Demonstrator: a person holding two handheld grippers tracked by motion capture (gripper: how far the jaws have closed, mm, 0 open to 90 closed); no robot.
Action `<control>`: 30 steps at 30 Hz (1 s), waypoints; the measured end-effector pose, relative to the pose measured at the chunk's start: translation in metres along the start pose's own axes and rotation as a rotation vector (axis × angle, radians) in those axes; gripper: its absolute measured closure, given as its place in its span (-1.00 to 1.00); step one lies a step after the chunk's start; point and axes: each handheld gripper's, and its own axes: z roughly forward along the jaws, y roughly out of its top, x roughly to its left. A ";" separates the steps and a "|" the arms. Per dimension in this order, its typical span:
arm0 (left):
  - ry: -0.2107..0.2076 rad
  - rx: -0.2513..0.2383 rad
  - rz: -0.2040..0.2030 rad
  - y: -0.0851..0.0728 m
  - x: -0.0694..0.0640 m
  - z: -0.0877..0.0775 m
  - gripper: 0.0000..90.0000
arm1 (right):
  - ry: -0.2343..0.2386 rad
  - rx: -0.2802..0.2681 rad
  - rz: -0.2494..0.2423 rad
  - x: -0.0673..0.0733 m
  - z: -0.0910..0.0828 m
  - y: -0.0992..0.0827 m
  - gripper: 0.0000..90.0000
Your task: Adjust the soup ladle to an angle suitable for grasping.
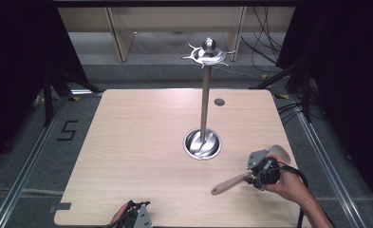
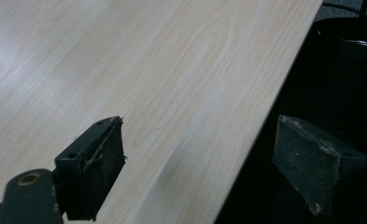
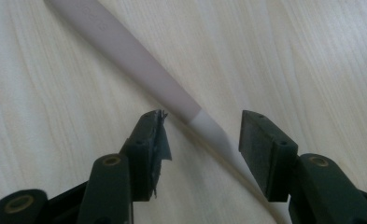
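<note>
Left tool sits at the desk's near edge, jaws spread wide with nothing between them, one jaw over the wood and the other past the edge. Mid-desk, a steel stand rises upright from a round dished base to a hooked crown. Right tool is spread, straddling the pale spatula lying flat near the right front; pads not touching its handle.
</note>
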 end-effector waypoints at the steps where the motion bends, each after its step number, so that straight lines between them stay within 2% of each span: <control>1: 0.001 0.001 0.003 0.000 0.000 0.000 -0.65 | 0.013 -0.004 -0.002 -0.001 0.002 0.001 0.12; 5: 0.001 0.000 0.002 0.000 0.000 0.000 -0.65 | 0.020 0.017 0.002 -0.001 0.006 0.003 0.08; 15: 0.000 0.000 0.000 0.000 0.000 0.000 -0.65 | 0.024 0.086 -0.031 -0.002 0.015 0.009 0.02; 16: -0.001 0.001 0.001 0.000 -0.001 0.000 -0.65 | 0.038 0.094 -0.063 -0.004 0.017 0.010 0.02; 17: -0.006 0.001 -0.001 0.000 -0.001 0.000 -0.65 | 0.035 0.090 -0.039 -0.002 0.018 0.010 0.02; 19: -0.005 0.000 -0.001 0.000 -0.001 0.001 -0.65 | 0.051 0.110 -0.052 -0.004 0.020 0.010 0.05; 24: -0.001 0.002 0.003 0.000 -0.001 0.001 -0.65 | 0.077 0.110 -0.063 -0.005 0.023 0.011 0.15; 25: -0.002 -0.001 -0.002 0.000 -0.001 0.001 -0.65 | 0.081 0.113 -0.091 -0.007 0.024 0.012 0.16; 27: -0.001 -0.002 -0.002 0.000 -0.001 0.001 -0.65 | 0.080 0.134 -0.085 -0.006 0.023 0.014 0.19; 29: -0.001 0.000 0.000 0.000 -0.001 0.001 -0.65 | 0.091 0.156 -0.125 -0.009 0.025 0.017 0.21; 30: -0.002 0.000 0.000 0.000 -0.001 0.001 -0.65 | 0.088 0.168 -0.103 -0.008 0.025 0.019 0.23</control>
